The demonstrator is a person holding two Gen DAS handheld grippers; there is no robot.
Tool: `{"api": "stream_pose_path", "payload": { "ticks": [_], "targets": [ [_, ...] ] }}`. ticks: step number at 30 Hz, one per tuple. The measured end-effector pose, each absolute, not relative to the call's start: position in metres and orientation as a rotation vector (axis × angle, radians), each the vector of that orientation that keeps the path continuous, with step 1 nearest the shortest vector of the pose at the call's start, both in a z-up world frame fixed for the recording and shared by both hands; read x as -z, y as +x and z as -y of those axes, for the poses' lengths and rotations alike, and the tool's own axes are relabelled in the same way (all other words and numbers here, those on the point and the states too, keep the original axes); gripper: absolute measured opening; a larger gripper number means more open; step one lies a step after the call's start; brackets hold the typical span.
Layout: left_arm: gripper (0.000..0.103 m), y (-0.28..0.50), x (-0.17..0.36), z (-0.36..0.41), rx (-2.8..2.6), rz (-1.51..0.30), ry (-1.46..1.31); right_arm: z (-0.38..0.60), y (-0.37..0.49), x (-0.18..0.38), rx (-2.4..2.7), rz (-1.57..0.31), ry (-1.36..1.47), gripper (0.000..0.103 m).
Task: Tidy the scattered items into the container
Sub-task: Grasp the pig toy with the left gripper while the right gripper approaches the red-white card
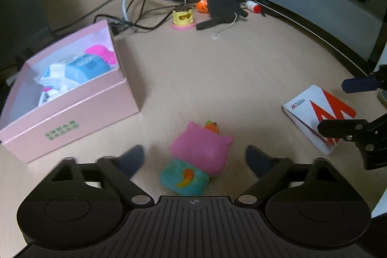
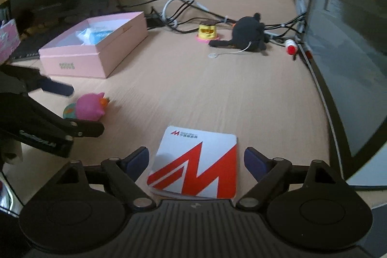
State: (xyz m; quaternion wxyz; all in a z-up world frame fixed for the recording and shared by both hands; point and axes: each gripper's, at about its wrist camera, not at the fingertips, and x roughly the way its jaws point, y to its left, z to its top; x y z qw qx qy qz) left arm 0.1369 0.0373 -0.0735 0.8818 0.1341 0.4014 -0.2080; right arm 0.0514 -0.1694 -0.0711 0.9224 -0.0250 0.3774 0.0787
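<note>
My left gripper (image 1: 194, 158) sits low over the pink squishy toy (image 1: 202, 152), jaws apart on either side and not touching it, so I can pinch it across its soft middle. Right gripper (image 2: 196, 161) does the same around the white and red booklet (image 2: 196, 166), also apart, lying flat on the desk (image 2: 217, 93). The pink box (image 1: 72, 113) is just left, lid off, already holding 2 or 3 things.
</note>
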Motion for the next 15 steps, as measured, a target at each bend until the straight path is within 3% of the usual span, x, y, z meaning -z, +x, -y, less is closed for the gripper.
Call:
{"api": "stream_pose_path", "payload": {
  "ticks": [2,3,4,5,15],
  "targets": [
    [0.079,0.14,0.076,-0.038,0.431,-0.846,0.263,0.17,0.053,0.068,-0.154,-0.769,-0.045,0.089],
    [0.072,0.14,0.076,-0.038,0.427,-0.846,0.26,0.169,0.054,0.068,-0.15,-0.767,-0.044,0.091],
    [0.056,0.139,0.077,-0.037,0.424,-0.846,0.258,0.169,0.056,0.069,-0.146,-0.766,-0.045,0.091],
    [0.054,0.138,0.076,-0.038,0.423,-0.845,0.255,0.168,0.059,0.07,-0.141,-0.77,-0.046,0.091],
    [0.053,0.115,0.059,-0.07,0.329,-0.847,0.185,0.156,0.085,0.091,-0.118,-0.846,-0.053,0.092]
  ]
}}
